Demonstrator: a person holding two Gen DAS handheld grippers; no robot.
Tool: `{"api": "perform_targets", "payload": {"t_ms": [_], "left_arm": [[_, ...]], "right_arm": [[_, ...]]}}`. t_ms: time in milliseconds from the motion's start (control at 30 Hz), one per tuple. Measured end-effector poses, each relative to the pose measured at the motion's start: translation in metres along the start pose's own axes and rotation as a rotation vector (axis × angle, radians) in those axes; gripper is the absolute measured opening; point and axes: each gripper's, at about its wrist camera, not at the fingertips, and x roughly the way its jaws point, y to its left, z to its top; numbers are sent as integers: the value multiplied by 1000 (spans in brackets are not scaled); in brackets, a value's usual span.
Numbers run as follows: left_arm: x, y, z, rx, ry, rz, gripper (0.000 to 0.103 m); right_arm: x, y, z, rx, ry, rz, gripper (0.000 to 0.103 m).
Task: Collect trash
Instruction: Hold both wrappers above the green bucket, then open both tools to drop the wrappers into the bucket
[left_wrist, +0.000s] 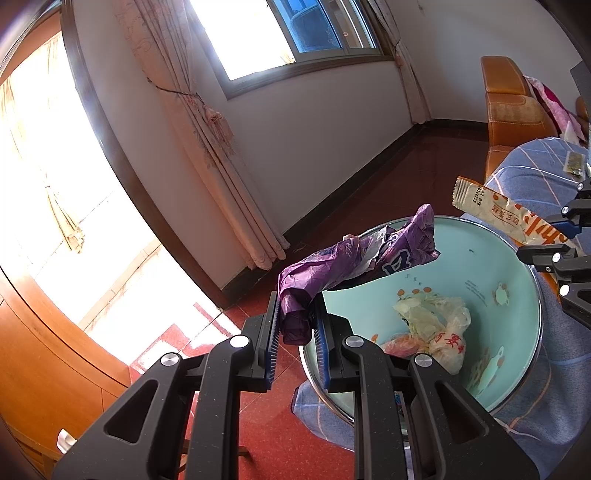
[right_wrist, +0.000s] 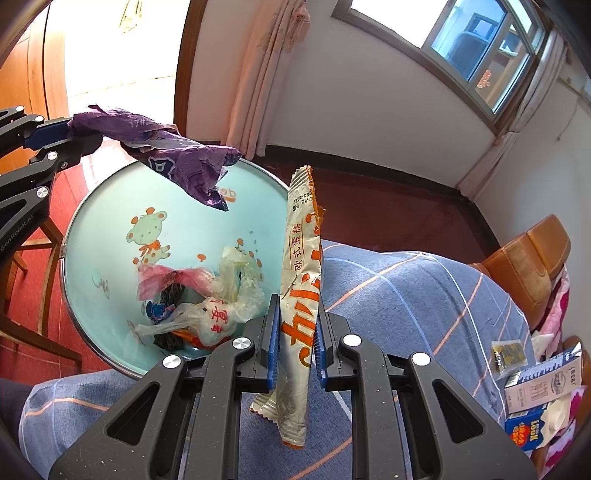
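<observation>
Your work surface: the bed (right_wrist: 424, 295), covered in a blue plaid sheet. Near its right edge lie a small yellow-black sachet (right_wrist: 509, 353) and, just beside it, two cartons (right_wrist: 543, 384). The teal bin (right_wrist: 110, 206) stands on the red floor (left_wrist: 266, 424), against the bed's near edge.

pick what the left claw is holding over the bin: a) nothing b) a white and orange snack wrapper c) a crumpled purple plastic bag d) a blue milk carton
c: the left claw is shut on the crumpled purple plastic bag, which hangs out over the light blue bin; the white and orange snack wrapper is in the right claw.
</observation>
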Motion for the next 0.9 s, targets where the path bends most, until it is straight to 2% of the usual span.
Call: {"api": "perform_targets", "payload": {"t_ms": [167,233,300,400,467,633,800,900], "left_arm": [[0,-1,0,-3,-1,-5,27],[0,-2,-1,-3,-6,-1,38],[-1,-3,0,-2,-11,-5,38],[-1,-5,-1,-1,-15,1,49],[-1,-5,-1,-2,-15,2,51],[-2,-3,-1,-10,-21,5,60],[-4,-5,0,-14,-23,-6,62],[-7,-6,0,-15,-26,-12,65]], "right_arm": [[-3,0,-1,2,-13,13,19],[-5,1,-1,4,-19,11,39],[-8,-1,-2,15,-35,14,50],[-9,-2,-3,24,-37,13,50],[-10,-3,-3,30,-42,13,51],[-20,-9,-2,64,-85,0,65],[-42,-25,-2,134,-153,-39,78],[-52,-39,-5,184,-169,-43,78]]}}
